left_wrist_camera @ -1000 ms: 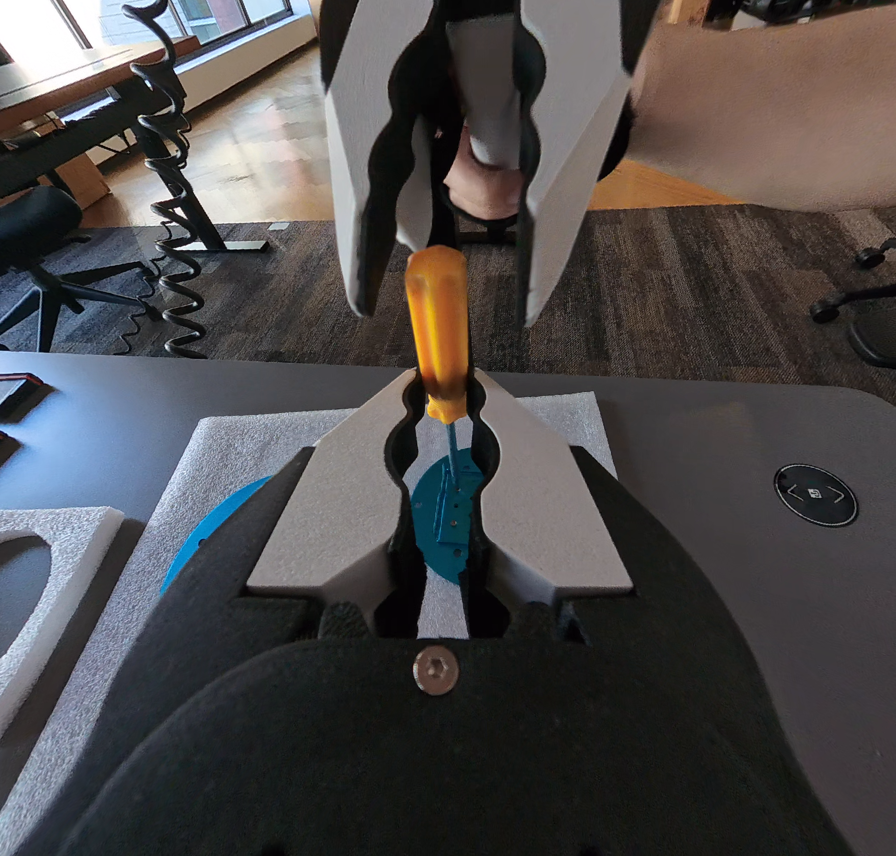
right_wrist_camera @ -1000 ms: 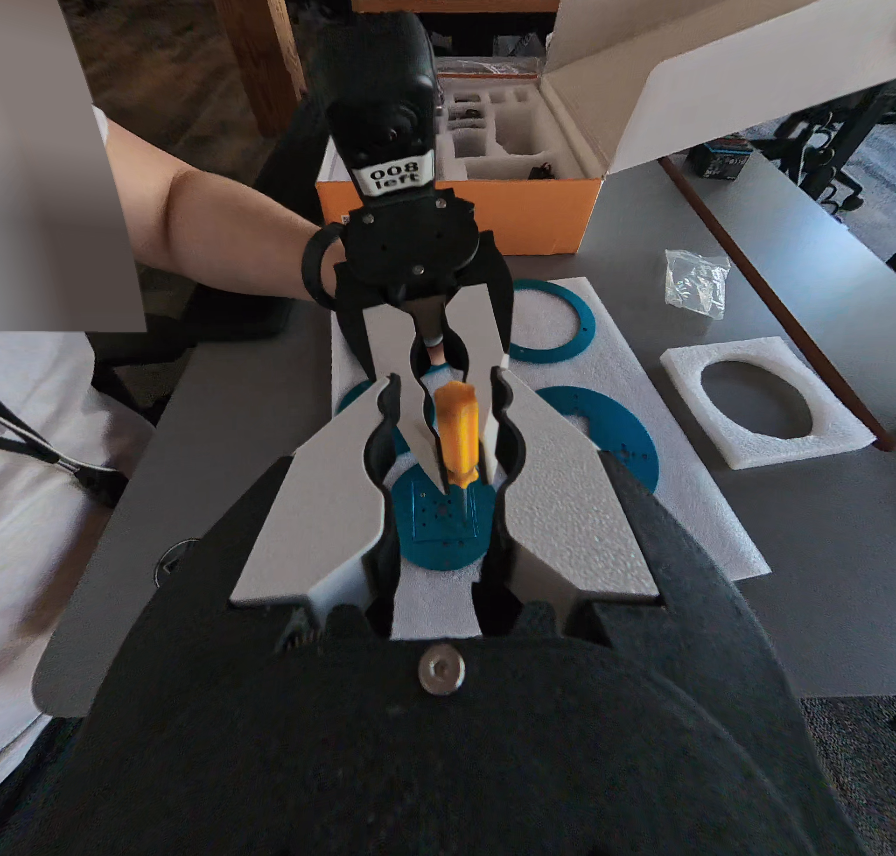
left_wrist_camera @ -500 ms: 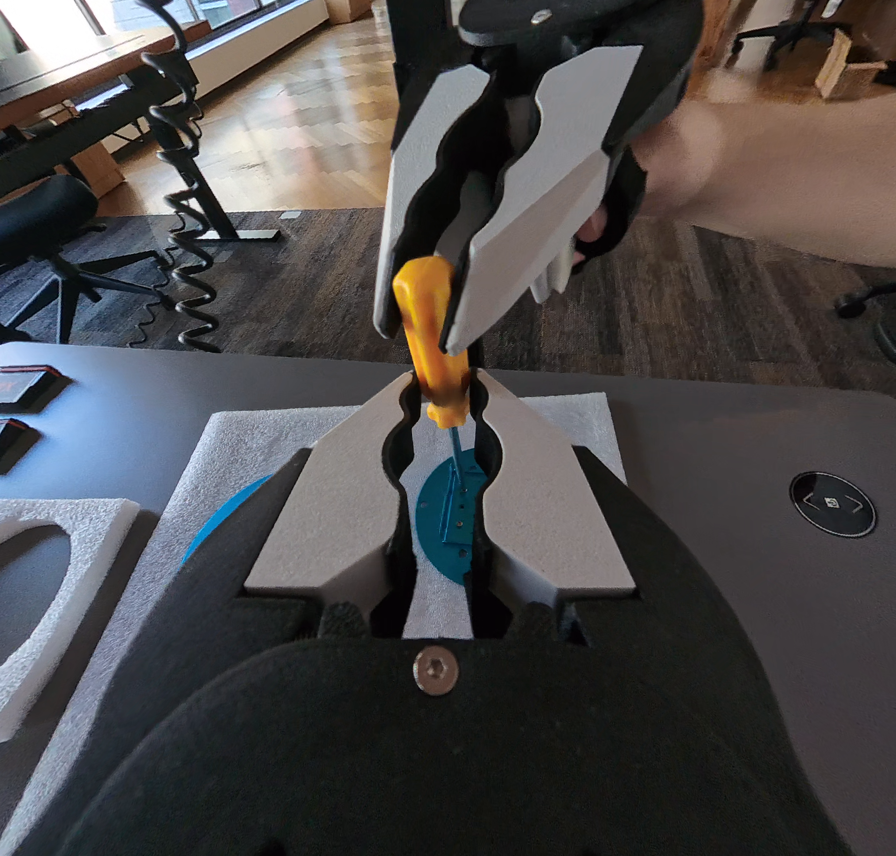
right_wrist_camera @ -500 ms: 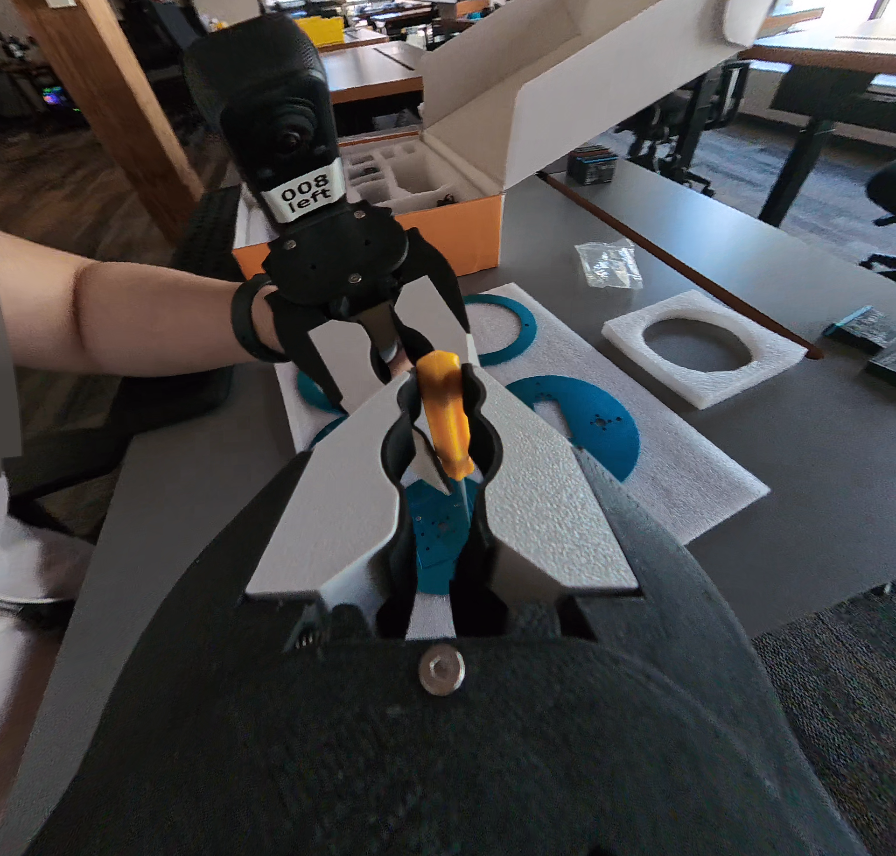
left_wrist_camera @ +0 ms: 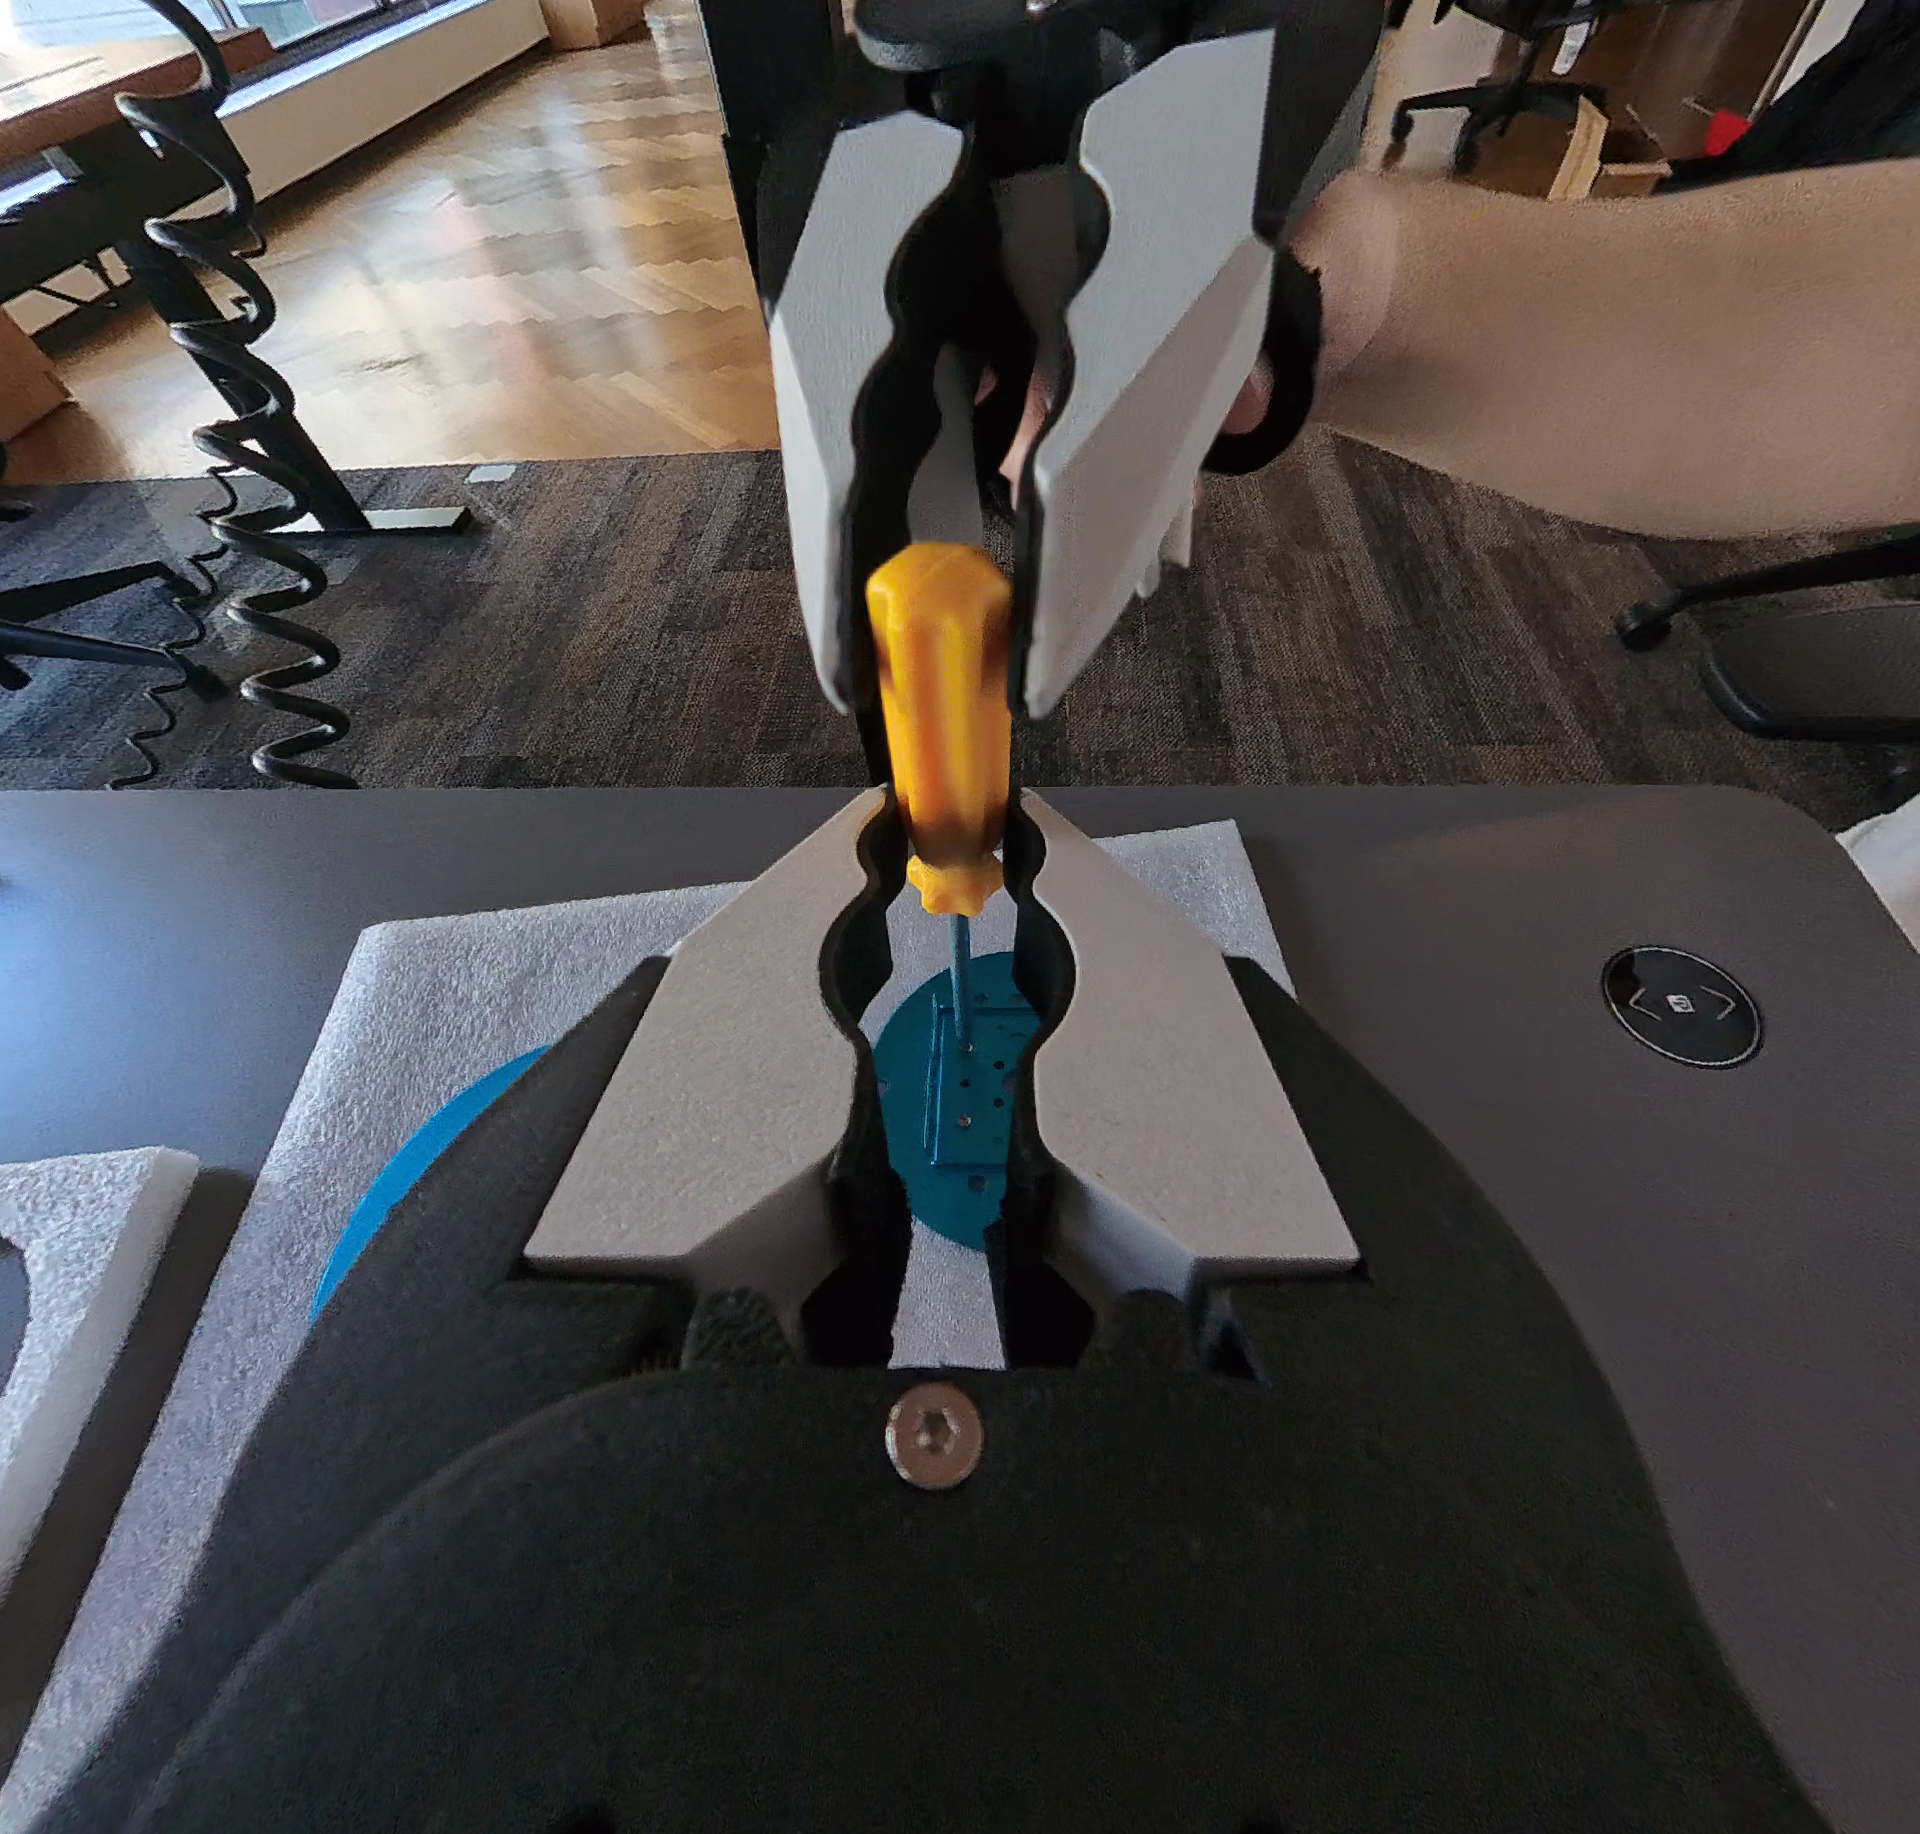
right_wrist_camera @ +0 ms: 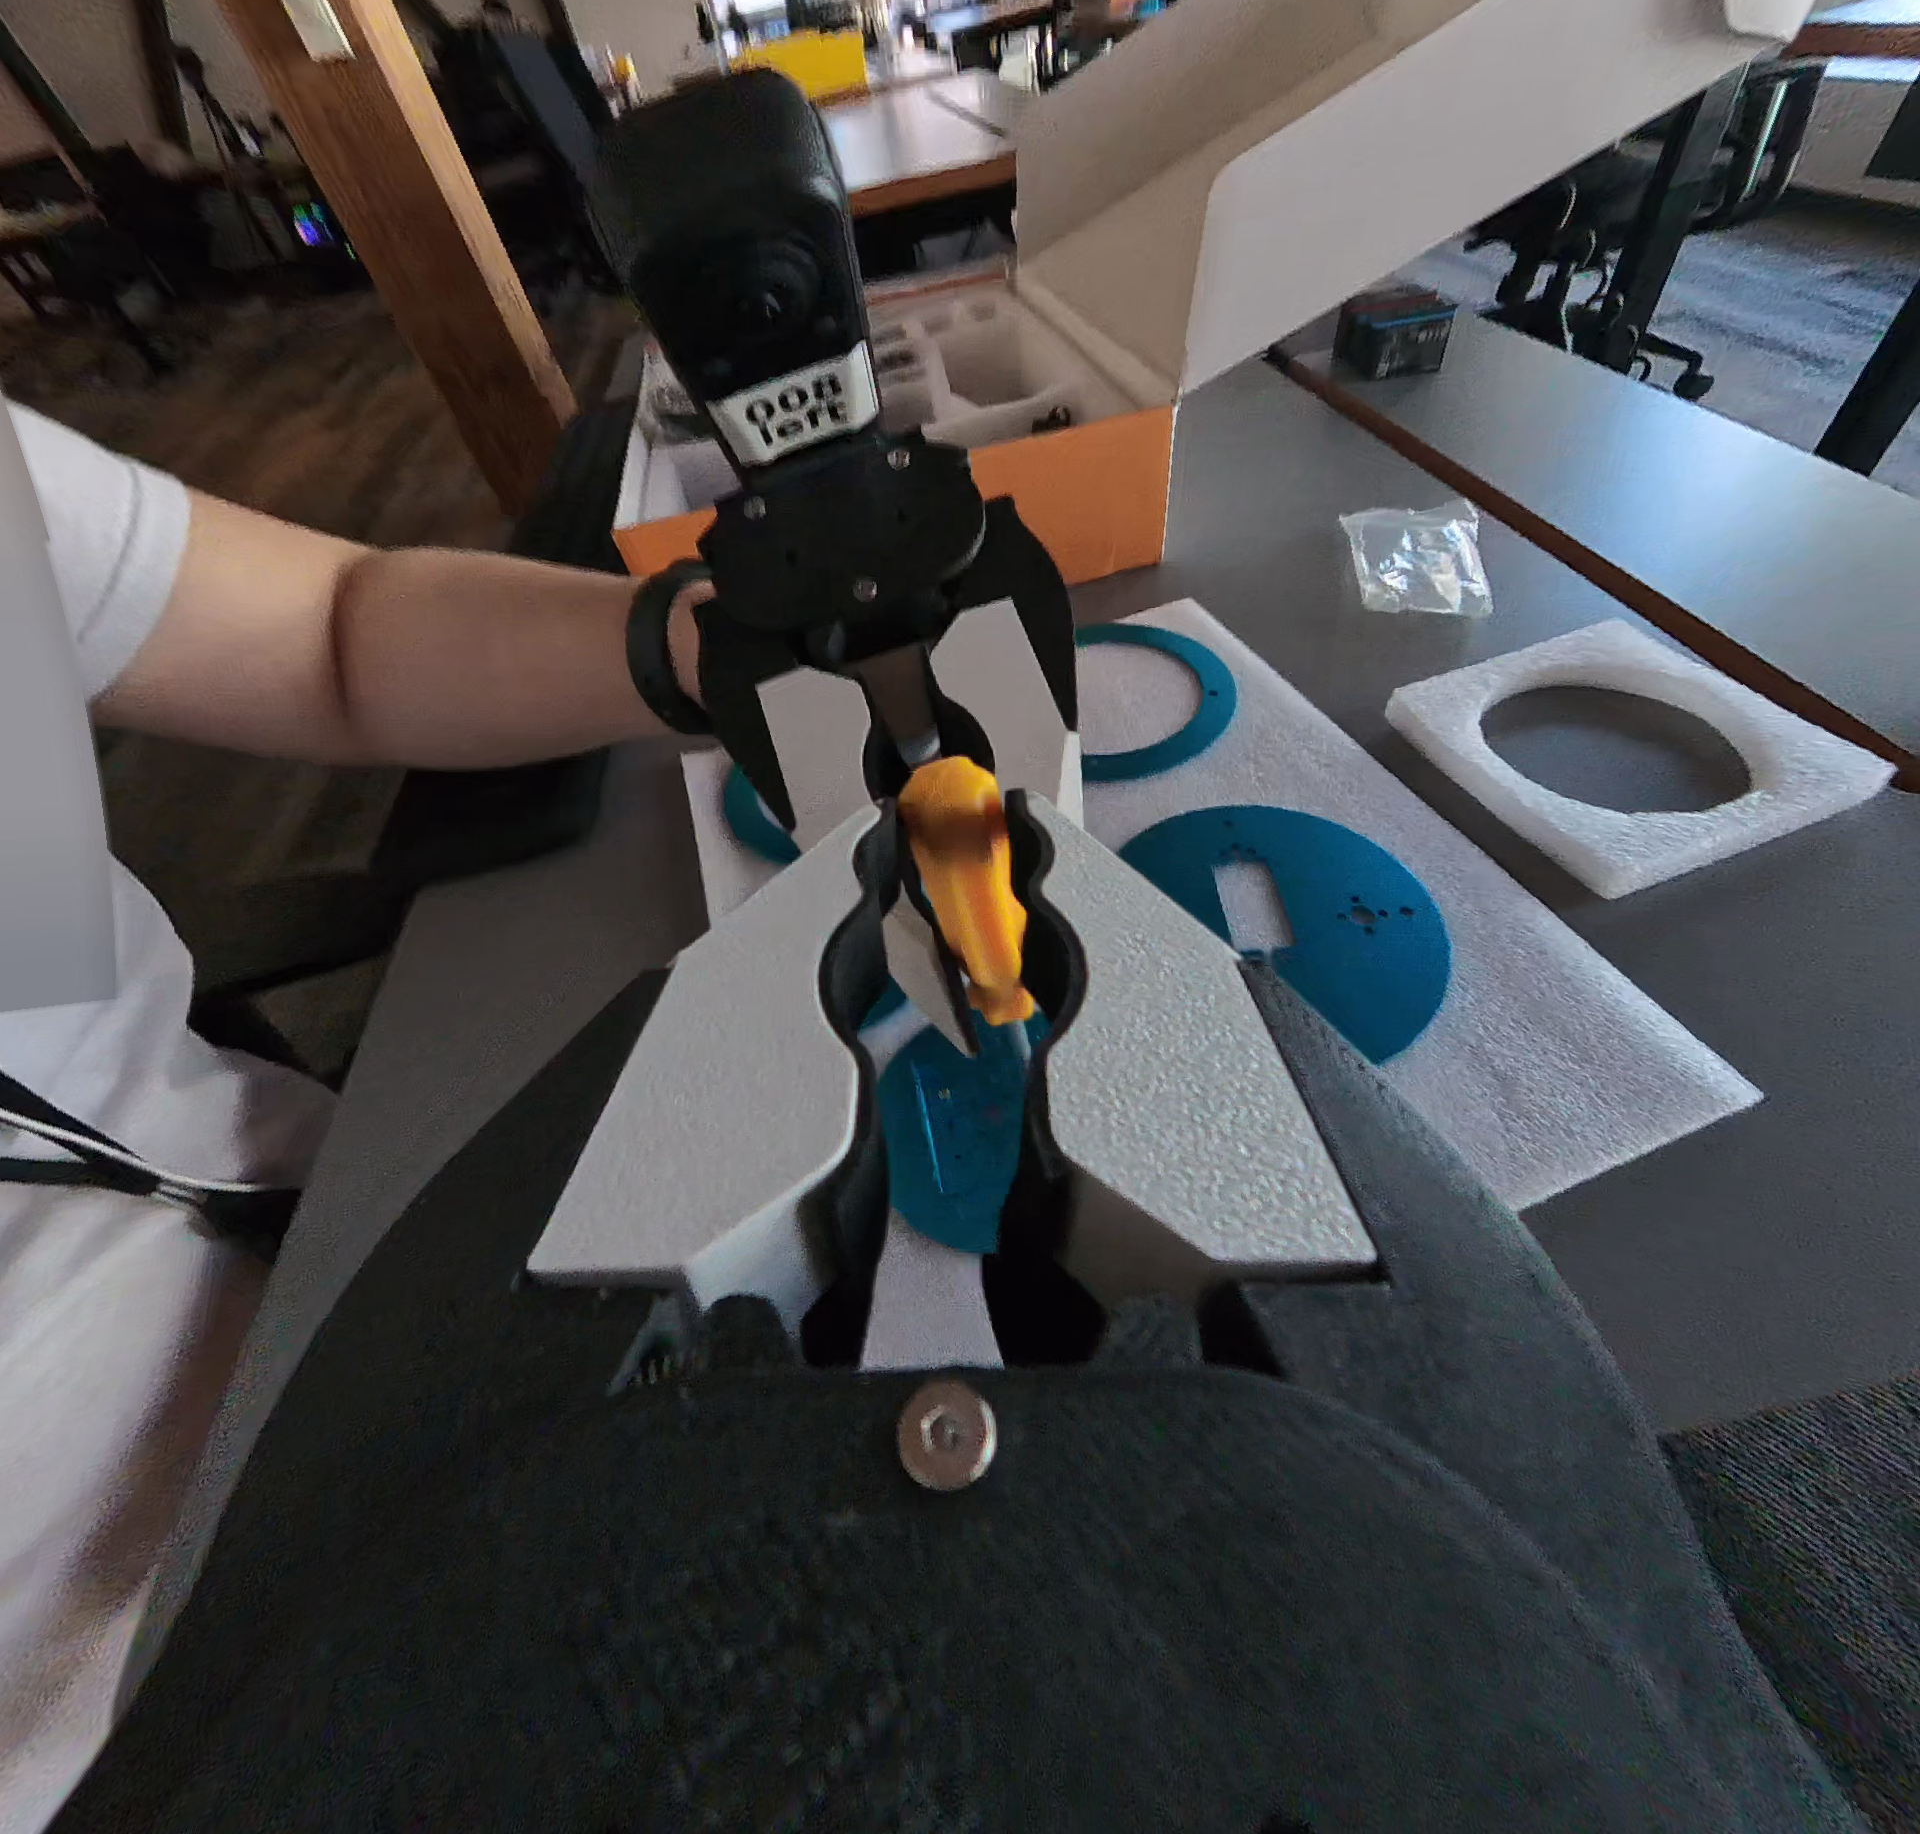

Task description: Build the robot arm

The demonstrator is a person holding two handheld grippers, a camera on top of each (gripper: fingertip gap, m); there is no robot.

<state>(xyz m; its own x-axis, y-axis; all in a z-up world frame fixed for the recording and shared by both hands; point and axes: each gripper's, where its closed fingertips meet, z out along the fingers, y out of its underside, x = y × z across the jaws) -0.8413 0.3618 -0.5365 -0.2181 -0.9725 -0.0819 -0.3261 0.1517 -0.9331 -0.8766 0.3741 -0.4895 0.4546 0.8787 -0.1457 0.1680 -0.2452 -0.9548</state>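
The left gripper (left_wrist_camera: pixel 951 828) is clamped on the lower end of the orange-handled screwdriver (left_wrist_camera: pixel 943 714), which stands near upright with its tip on the small blue disc (left_wrist_camera: pixel 951 1140) on the white foam sheet (left_wrist_camera: pixel 447 1005). Just above, the right gripper (left_wrist_camera: pixel 935 688) closes around the handle's top. Farthest off, the open orange box (right_wrist_camera: pixel 1081 496) holds white foam compartments, contents unclear

The left gripper (left_wrist_camera: pixel 951 828) pinches the lower end of an orange-handled screwdriver (left_wrist_camera: pixel 943 704) between its fingers (left_wrist_camera: pixel 769 1005). The tool stands nearly upright, its thin shaft reaching down to a blue perforated disc (left_wrist_camera: pixel 961 1109) on a white foam sheet (left_wrist_camera: pixel 468 1005) on the dark bench (left_wrist_camera: pixel 1558 953). The right gripper (left_wrist_camera: pixel 940 688) hangs above, its fingers flanking the handle's top, apparently touching it, though blur obscures this.
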